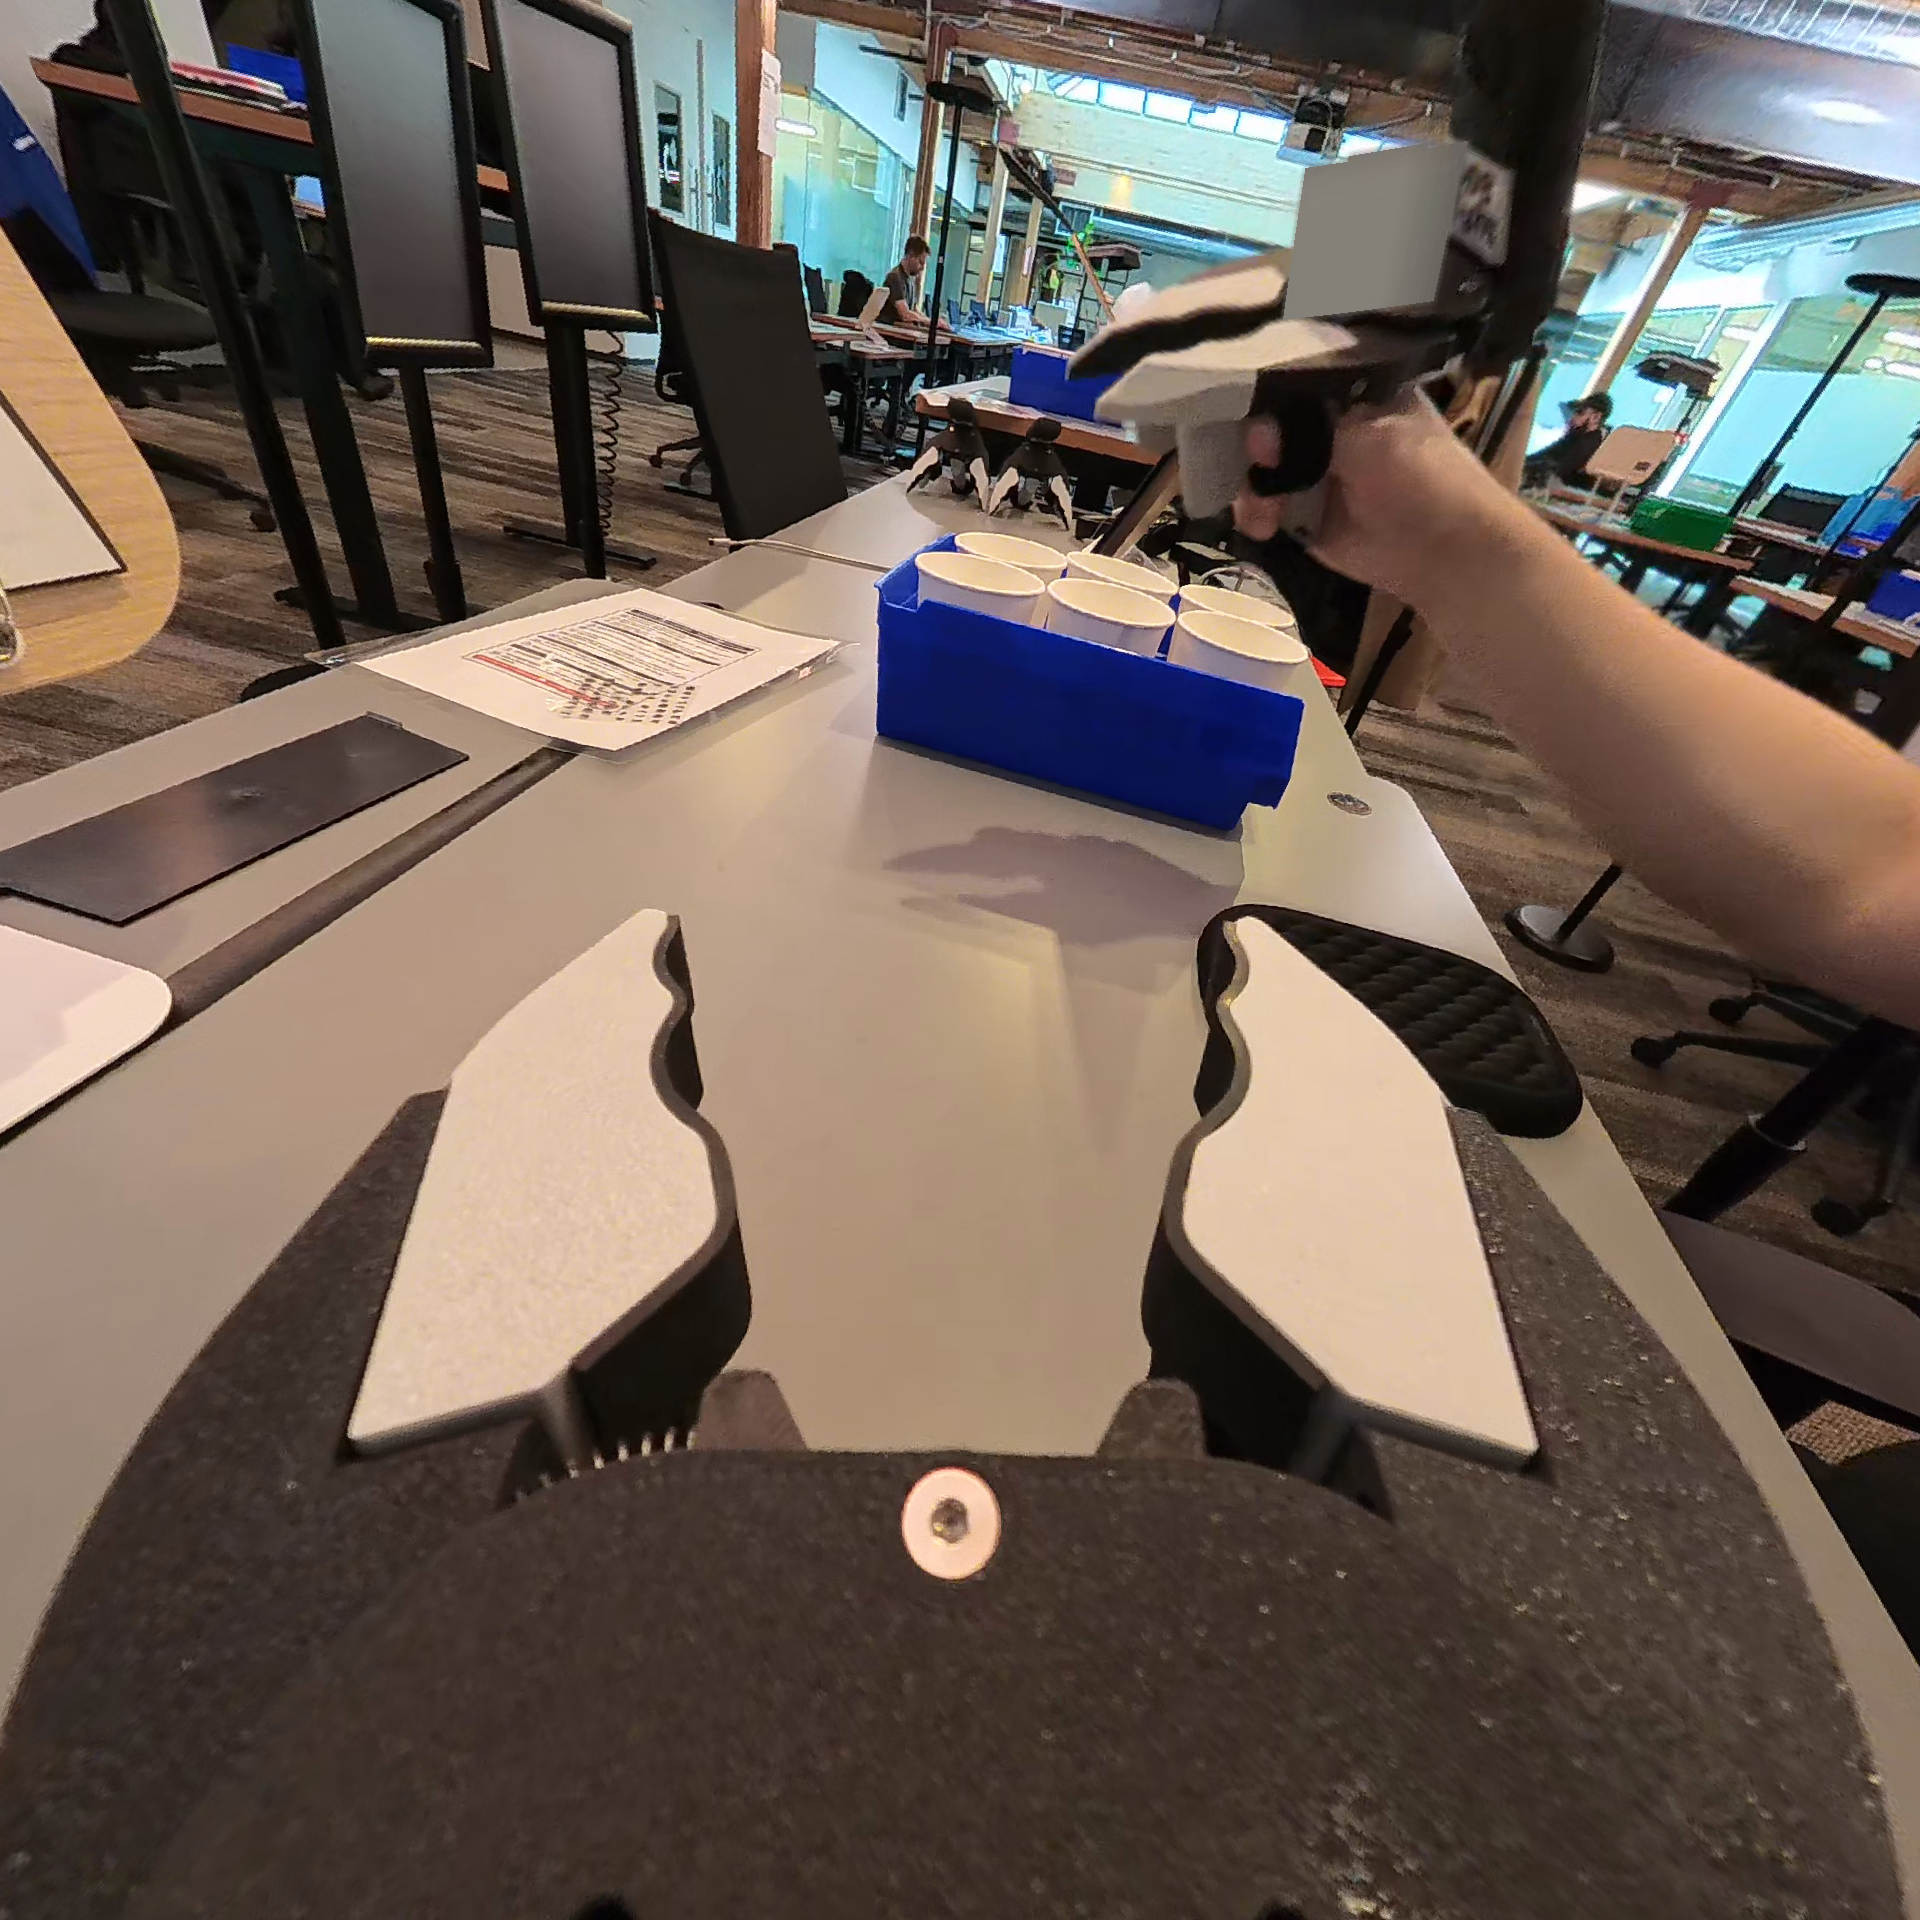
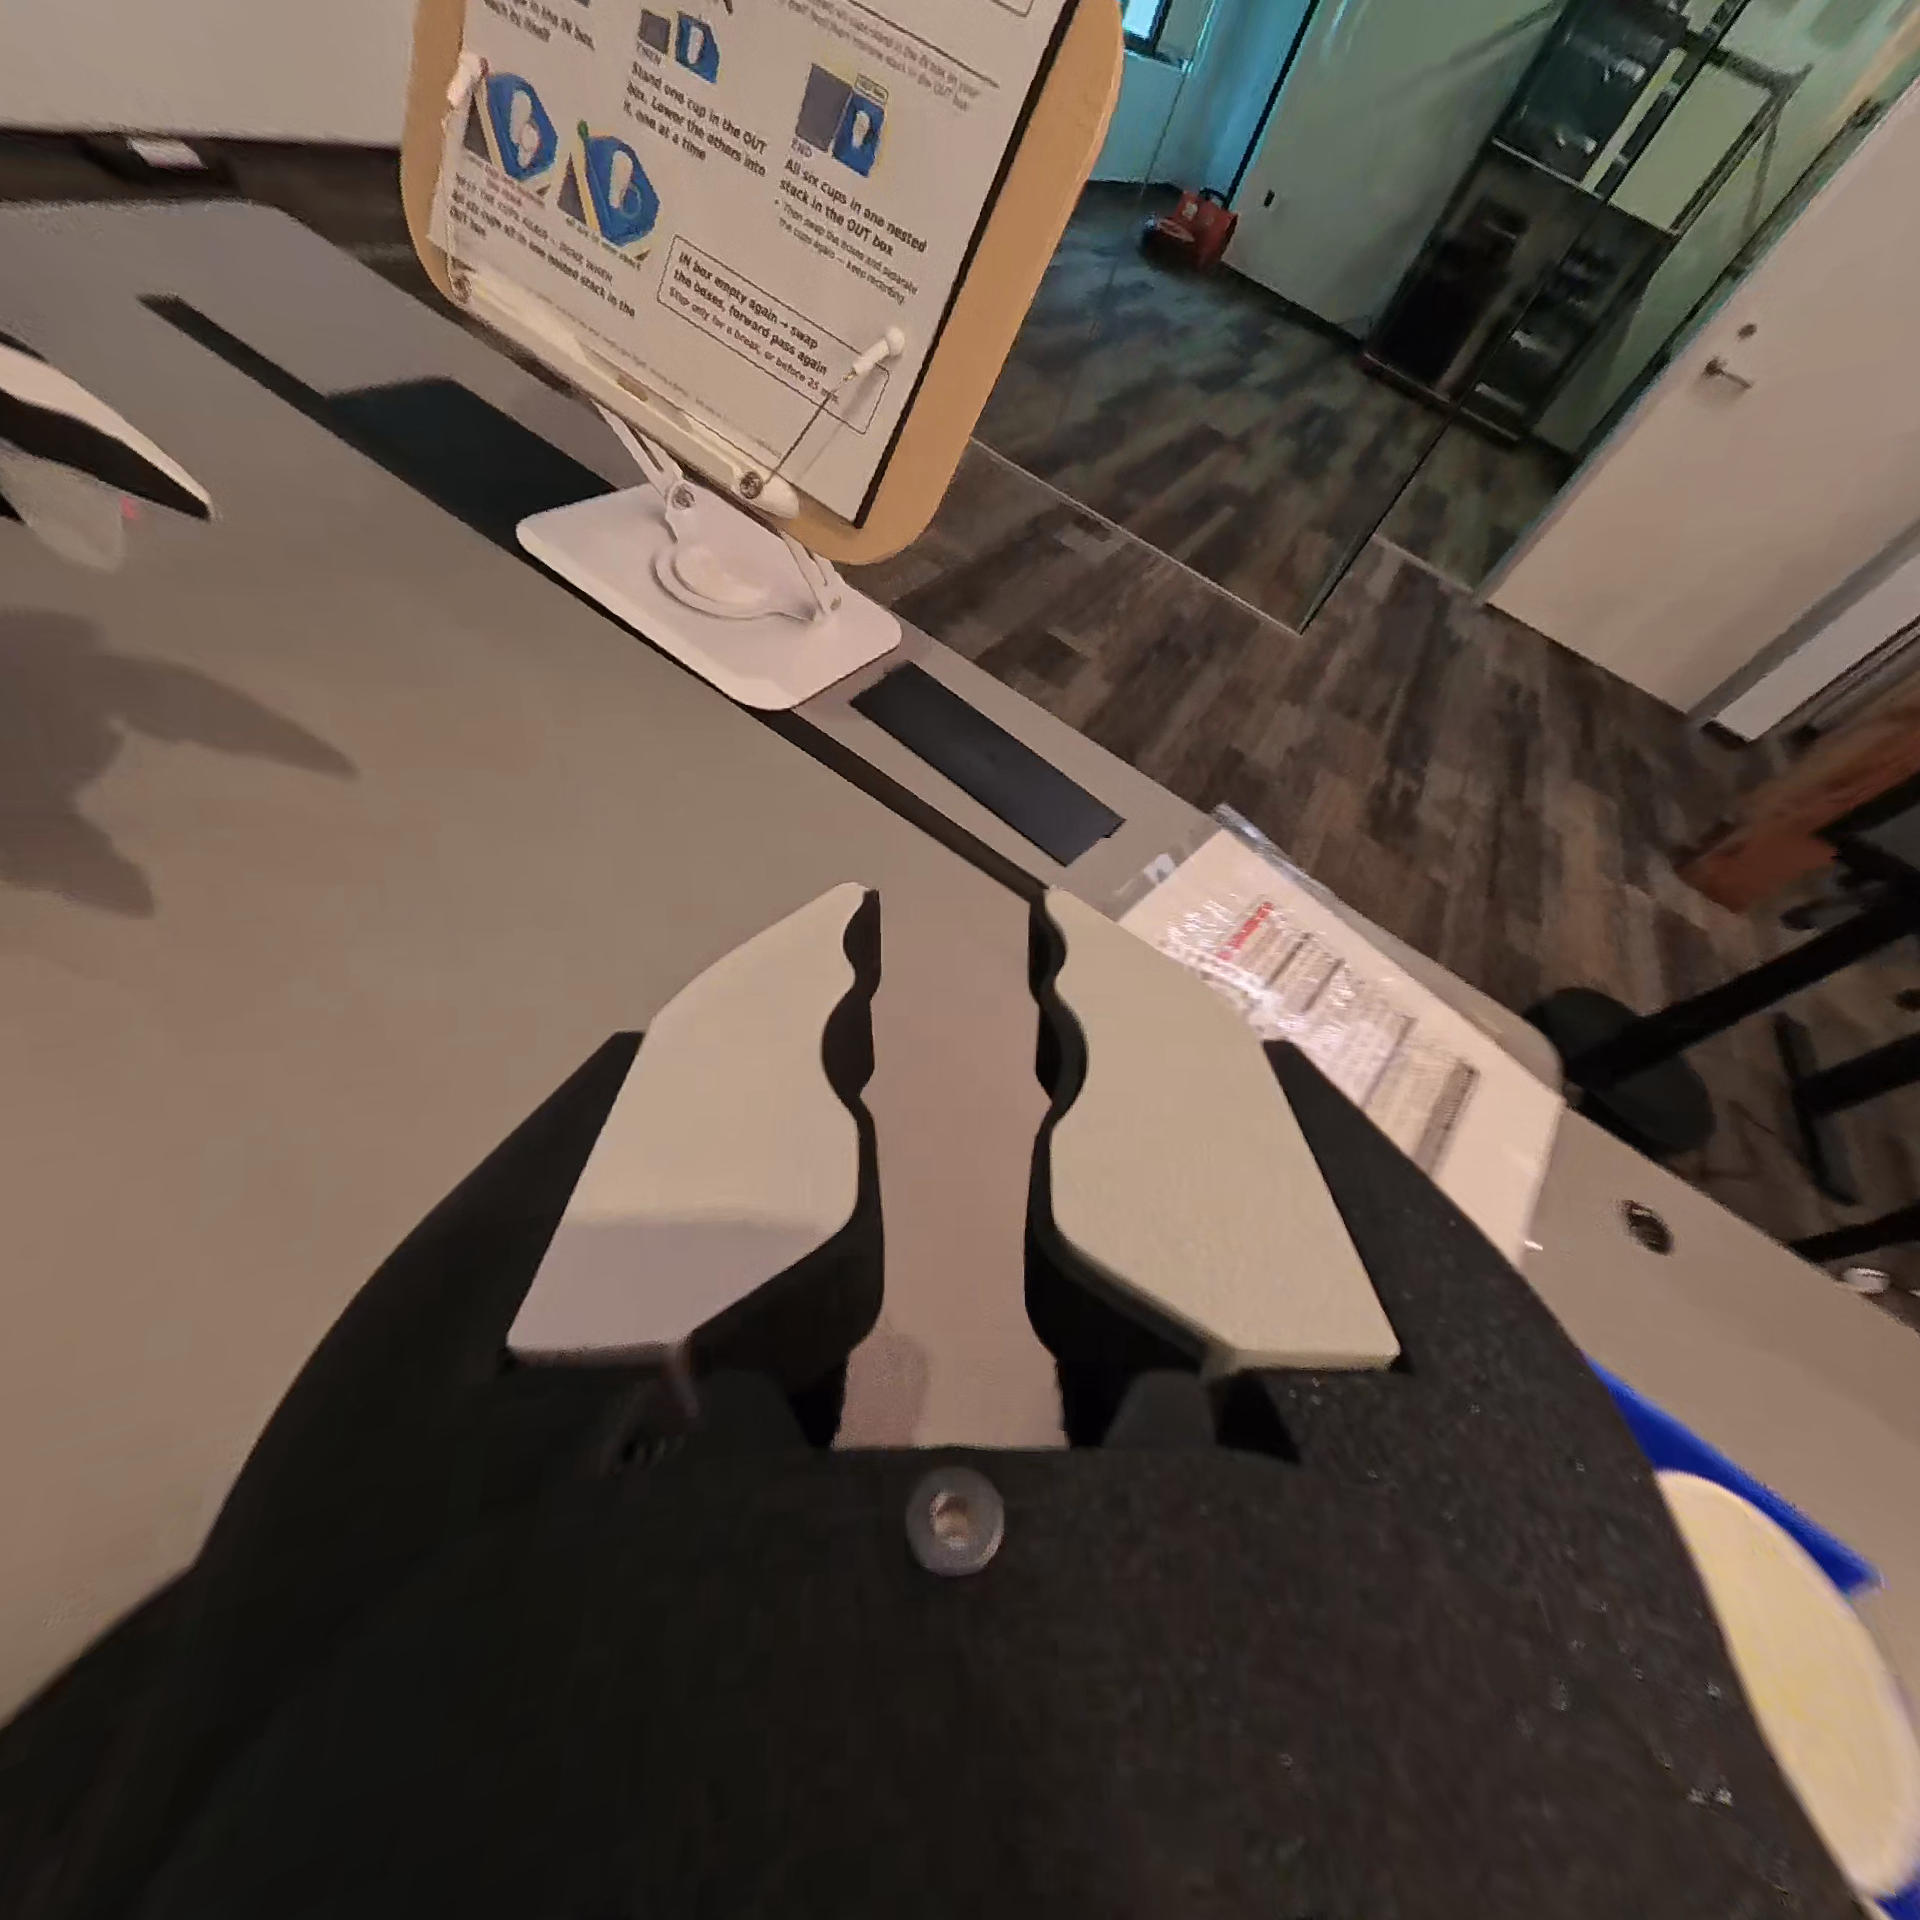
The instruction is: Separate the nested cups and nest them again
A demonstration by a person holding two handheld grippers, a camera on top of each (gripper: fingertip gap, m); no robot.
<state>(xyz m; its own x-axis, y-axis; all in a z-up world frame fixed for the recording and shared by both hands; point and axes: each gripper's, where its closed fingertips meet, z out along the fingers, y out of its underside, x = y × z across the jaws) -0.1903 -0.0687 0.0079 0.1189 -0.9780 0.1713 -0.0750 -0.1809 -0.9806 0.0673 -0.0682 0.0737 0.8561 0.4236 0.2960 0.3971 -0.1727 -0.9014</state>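
The left gripper point(image 1: 940, 956) hangs low over the grey worktop point(image 1: 831, 1039) with its two fingers spread wide — nothing sits between them. Farther along the worktop, close to its right edge, stands a blue box point(image 1: 1070, 707). Six white paper cups point(image 1: 1107, 613) stand upright inside it in two rows, each one on its own, their tops poking above the box wall.

The right gripper point(image 1: 1117, 374) floats in the air above and just past the box, held by a bare hand point(image 1: 1351, 499). In its own camera its fingers point(image 2: 1164, 1143) stand a narrow way apart, with only the bare worktop point(image 2: 416, 935) showing in the gap — it holds nothing. At the bottom right corner of that view a bit of the blue box point(image 2: 1766, 1496) and the rim of one cup point(image 2: 1787, 1683) peek out.

Near the left edge of the worktop lie a printed sheet in a clear sleeve point(image 1: 613, 665) and a flat black mat point(image 1: 218, 821). A board with a picture sheet point(image 2: 748, 208) leans on a white stand point(image 2: 717, 603) at the far edge
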